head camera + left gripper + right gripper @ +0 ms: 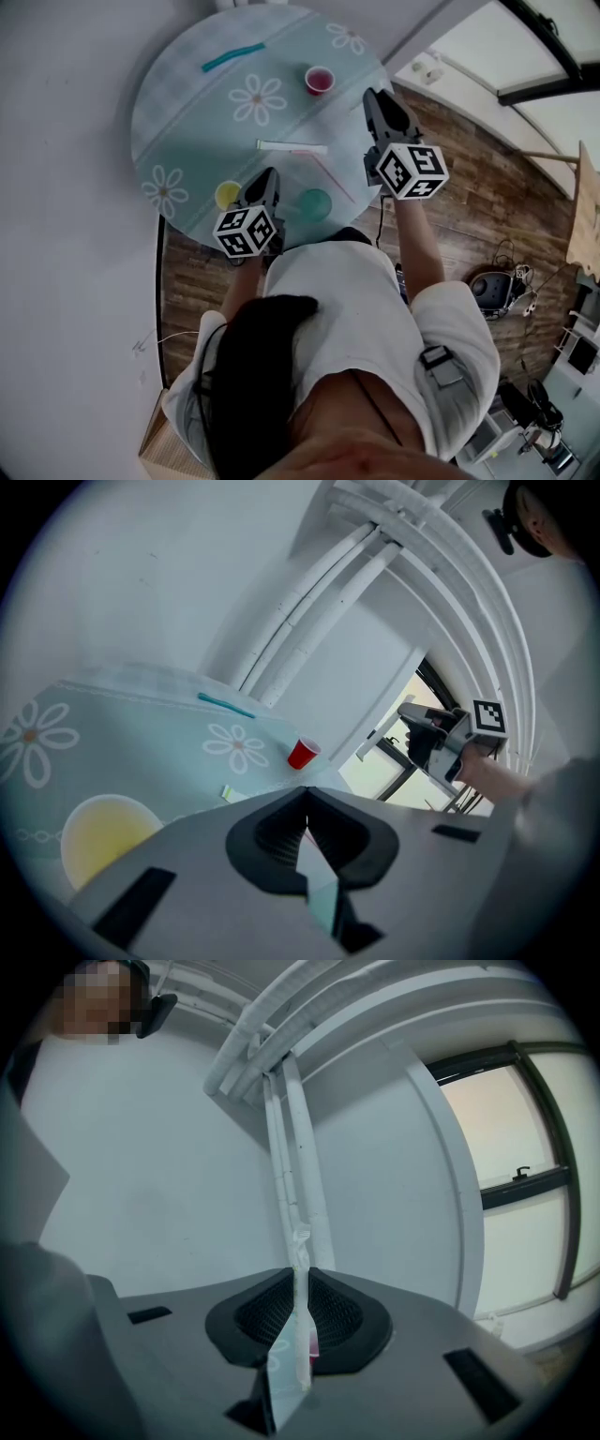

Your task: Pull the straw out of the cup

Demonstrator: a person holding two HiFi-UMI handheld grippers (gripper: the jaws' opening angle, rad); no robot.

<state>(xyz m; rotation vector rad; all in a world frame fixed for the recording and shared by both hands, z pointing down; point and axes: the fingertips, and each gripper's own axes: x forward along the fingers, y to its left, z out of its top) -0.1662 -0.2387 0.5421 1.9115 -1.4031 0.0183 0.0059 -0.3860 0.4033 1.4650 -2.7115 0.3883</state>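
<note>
Holding straw (301, 1243) pinched in nearly closed right tongs (299, 1274), aloft at 3 o'clock of red cup (319, 80); left tongs (307, 794) closed, apparently empty. Pull-out looks done; next: lower it onto desk (187, 122), release.

A cup (319, 81) stands on the table (187, 131), behind a wrapper (292, 146)

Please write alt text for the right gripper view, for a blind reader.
The right gripper is shut on a thin white straw that sticks up past its jaws. Behind are a white wall, pipes and a window.
</note>
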